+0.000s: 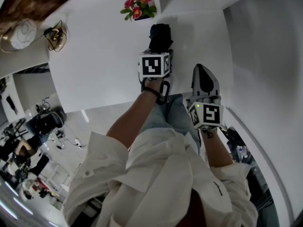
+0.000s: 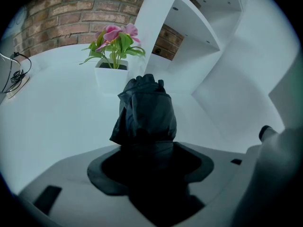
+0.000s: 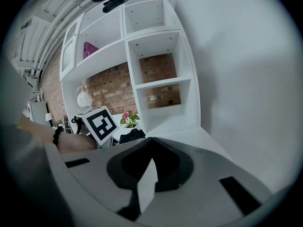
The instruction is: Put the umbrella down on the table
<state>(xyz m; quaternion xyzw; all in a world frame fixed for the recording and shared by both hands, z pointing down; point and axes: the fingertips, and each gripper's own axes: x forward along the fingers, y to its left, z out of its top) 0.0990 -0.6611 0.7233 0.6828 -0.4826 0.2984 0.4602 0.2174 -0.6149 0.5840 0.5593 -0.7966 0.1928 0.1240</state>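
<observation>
The folded black umbrella lies out over the white table, a little in front of the potted flowers. My left gripper points steeply down and is shut on its near end. In the left gripper view the dark fabric bundle fills the gap between the jaws; the pads are lost in shadow. Whether the umbrella's far end rests on the tabletop I cannot tell. My right gripper hovers to the right near the table's front edge, shut and empty, its jaws meeting at a point.
A white pot of pink flowers stands at the back of the table. A lamp with cables sits at the far left. White shelving against a brick wall rises behind. A white wall bounds the right side.
</observation>
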